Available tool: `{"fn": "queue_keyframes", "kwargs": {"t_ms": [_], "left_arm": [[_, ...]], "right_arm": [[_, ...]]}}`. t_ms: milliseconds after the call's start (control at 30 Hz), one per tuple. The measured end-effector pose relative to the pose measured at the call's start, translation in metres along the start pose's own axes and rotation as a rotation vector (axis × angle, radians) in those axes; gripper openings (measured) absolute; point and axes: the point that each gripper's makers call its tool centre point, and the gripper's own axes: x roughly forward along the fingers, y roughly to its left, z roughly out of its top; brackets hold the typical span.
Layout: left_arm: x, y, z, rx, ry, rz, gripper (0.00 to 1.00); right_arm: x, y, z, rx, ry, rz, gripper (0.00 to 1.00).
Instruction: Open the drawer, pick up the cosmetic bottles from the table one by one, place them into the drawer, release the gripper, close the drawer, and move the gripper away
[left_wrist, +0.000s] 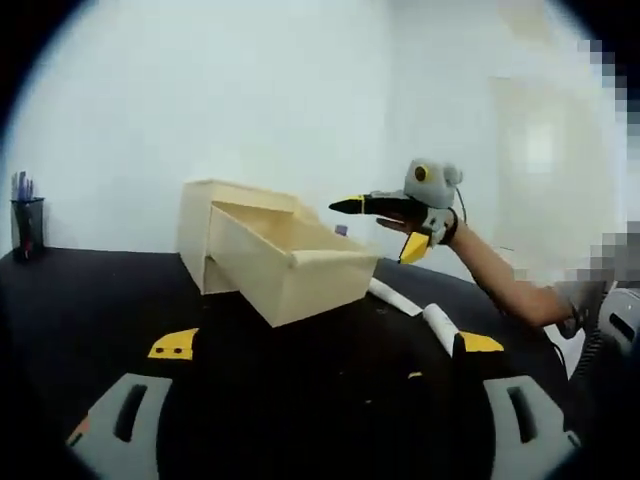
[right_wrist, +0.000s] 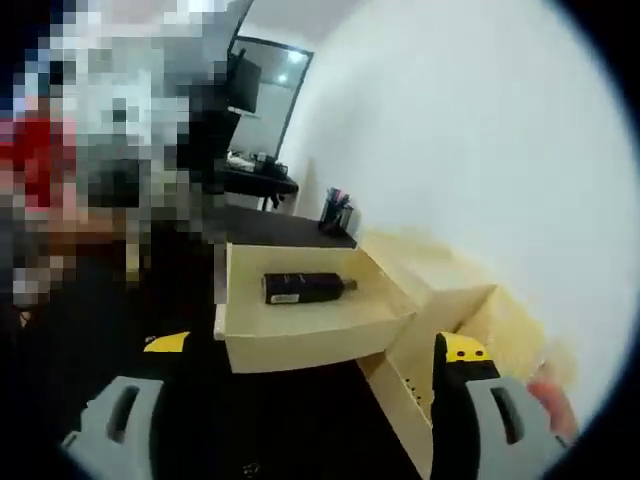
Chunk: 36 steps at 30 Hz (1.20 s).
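Note:
A pale wooden box stands on the black table with its drawer pulled out. In the right gripper view a dark cosmetic bottle lies on its side inside the drawer. Two white bottles lie on the table to the right of the drawer. My right gripper hovers beside the drawer's far right corner, jaws apart, holding nothing. In its own view the right gripper stands open above the drawer front. My left gripper is open and low, in front of the drawer.
A black pen holder stands at the table's far left edge. The person's arm reaches in from the right. A white wall runs behind the box. A desk with a monitor stands further back.

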Motion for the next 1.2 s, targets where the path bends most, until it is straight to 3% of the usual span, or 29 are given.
{"fn": "queue_keyframes", "kwargs": {"t_ms": [133,300,433,633,833,1200], "left_arm": [[0.000,0.000,-0.004,-0.009,0.008,0.008,0.96],[-0.002,-0.002,-0.002,-0.032,-0.013,0.004,0.96],[-0.001,-0.002,-0.004,-0.031,-0.005,0.006,0.96],[0.002,-0.005,-0.008,-0.025,0.014,-0.002,0.95],[0.003,-0.006,-0.010,-0.019,0.024,-0.006,0.95],[0.002,-0.005,-0.011,-0.013,0.029,0.001,0.94]], "right_arm": [[0.005,0.005,-0.010,0.031,0.003,0.006,0.93],[0.010,0.013,-0.002,0.141,-0.099,0.040,0.93],[0.012,0.011,-0.012,0.117,-0.087,0.005,0.93],[0.013,0.000,-0.017,0.166,-0.148,0.007,0.93],[0.020,0.011,-0.024,0.156,-0.143,0.026,0.93],[0.021,0.012,-0.027,0.188,-0.175,0.033,0.93]]}}
